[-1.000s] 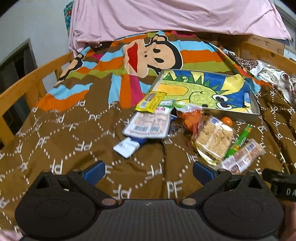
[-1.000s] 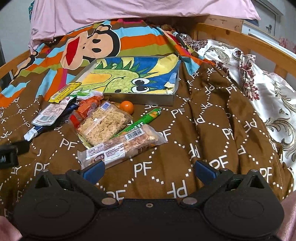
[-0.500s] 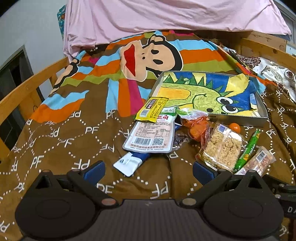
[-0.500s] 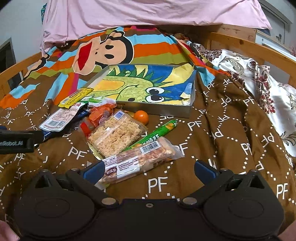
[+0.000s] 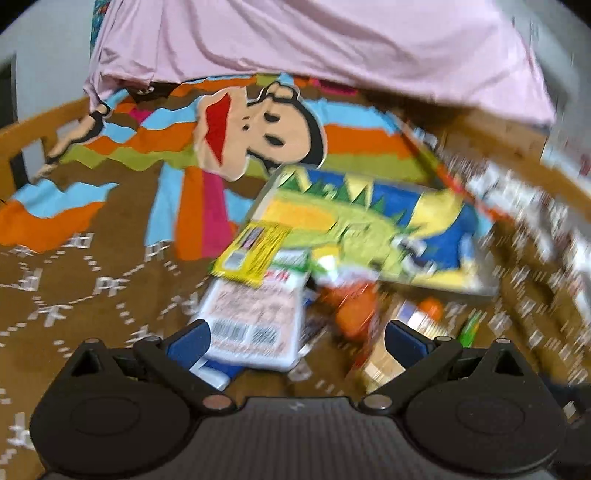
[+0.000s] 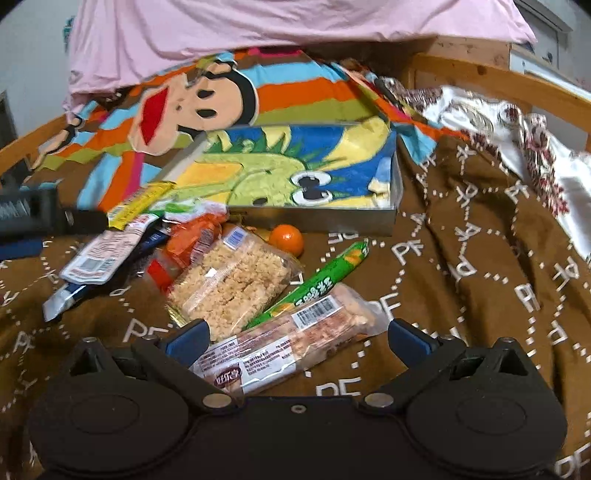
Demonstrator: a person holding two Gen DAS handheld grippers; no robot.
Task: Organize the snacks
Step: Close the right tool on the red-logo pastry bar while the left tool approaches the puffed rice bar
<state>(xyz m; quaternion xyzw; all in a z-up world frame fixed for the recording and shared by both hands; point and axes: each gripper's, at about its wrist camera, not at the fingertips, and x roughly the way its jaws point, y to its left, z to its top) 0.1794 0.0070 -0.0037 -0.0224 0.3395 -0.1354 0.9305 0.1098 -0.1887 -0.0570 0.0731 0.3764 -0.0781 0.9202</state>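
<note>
Both sets of jaws stand wide apart and hold nothing. Low in the left wrist view, the left gripper (image 5: 295,341) hangs over a pale flat packet with barcodes (image 5: 255,317), whose near edge lies between the two blue fingertips (image 5: 190,341). This view is blurred, so small details are hard to tell. A yellow packet (image 5: 251,254) lies just above the pale one, overlapping the near corner of the metal tray (image 5: 476,290), which sits right of centre and is lined with a green dinosaur picture.

In the right wrist view, the right gripper (image 6: 295,341) sits at the bottom centre over a long clear-wrapped bar (image 6: 291,341) that runs slantwise between its fingers. Just above the bar lie a green stick snack (image 6: 325,282) and a clear bag of puffed rice squares (image 6: 232,280). A small orange (image 6: 286,240) rests beside the tray's front wall (image 6: 314,221). Orange wrapped snacks (image 6: 195,236) and the barcode packet (image 6: 103,254) lie at centre left, with the left gripper's dark body (image 6: 33,214) at the left edge. All of it rests on a brown bedspread (image 6: 461,295) with a cartoon monkey, under a pink pillow (image 6: 258,22) along the top.
</note>
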